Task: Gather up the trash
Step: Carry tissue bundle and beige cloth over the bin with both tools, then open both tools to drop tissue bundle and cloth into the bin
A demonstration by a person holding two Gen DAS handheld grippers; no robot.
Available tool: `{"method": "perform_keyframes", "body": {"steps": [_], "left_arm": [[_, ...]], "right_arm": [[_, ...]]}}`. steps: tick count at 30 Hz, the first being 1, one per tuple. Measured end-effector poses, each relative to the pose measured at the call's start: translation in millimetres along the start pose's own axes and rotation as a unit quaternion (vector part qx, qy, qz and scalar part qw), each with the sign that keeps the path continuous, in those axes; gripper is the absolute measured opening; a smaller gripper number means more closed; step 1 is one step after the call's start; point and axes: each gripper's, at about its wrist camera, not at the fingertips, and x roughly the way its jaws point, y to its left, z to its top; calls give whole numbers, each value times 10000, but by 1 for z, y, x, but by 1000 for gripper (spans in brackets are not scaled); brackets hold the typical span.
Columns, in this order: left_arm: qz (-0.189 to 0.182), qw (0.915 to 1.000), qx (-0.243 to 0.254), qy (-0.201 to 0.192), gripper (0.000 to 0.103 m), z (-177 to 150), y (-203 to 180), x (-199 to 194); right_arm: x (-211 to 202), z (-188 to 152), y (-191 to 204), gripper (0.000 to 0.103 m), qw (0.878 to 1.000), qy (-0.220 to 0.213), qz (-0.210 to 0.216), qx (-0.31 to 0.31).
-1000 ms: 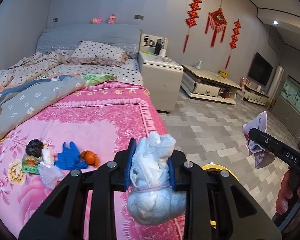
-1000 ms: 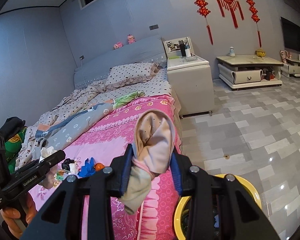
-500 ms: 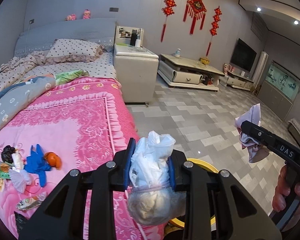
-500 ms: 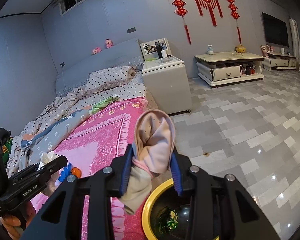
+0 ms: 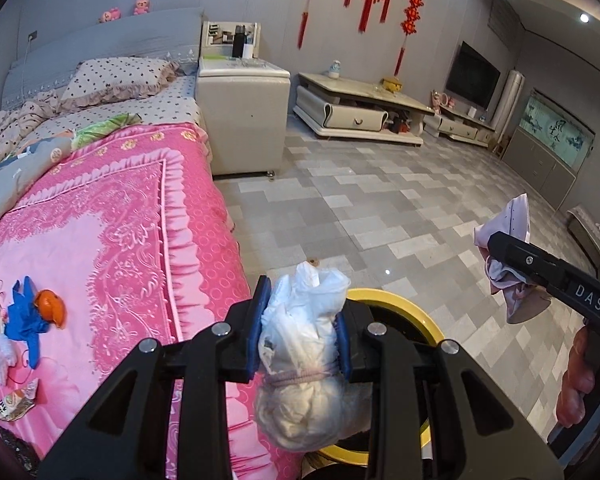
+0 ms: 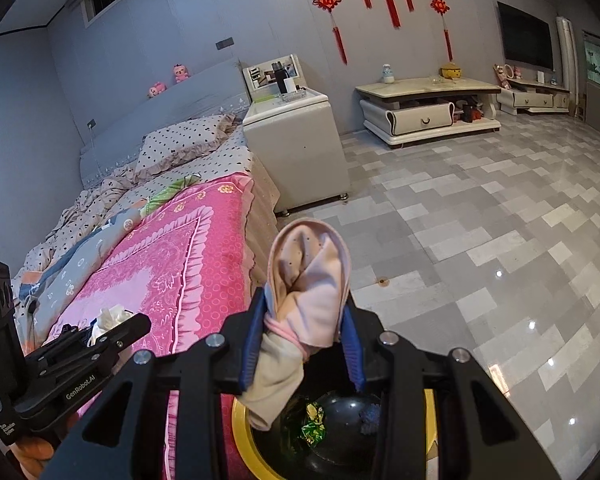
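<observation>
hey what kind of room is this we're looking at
Likely a home bedroom that opens into a living area: a bed with a pink blanket, a bedside cabinet, and a wall-mounted TV above a low stand.

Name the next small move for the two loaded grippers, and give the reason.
Probably ease both a little further over the yellow-rimmed bin, then open. The left gripper is clamped on a tied white bundle and the right gripper on a tied pink cloth bundle. Both hang near the bin's rim, so letting go now could miss.
</observation>
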Motion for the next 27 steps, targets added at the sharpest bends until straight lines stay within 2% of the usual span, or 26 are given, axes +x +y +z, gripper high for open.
{"method": "perform_keyframes", "body": {"steps": [19, 24, 27], "left_arm": [[-273, 9947, 196, 972, 27, -57, -20, 87], [-381, 9938, 168, 1033, 30, -59, -23, 90], [-354, 9945, 171, 974, 39, -57, -23, 85]], "right_arm": [[68, -70, -54, 33, 9916, 1127, -440, 462], [69, -73, -53, 34, 9907, 1225, -441, 395], [65, -71, -53, 34, 9911, 1190, -417, 423]]}}
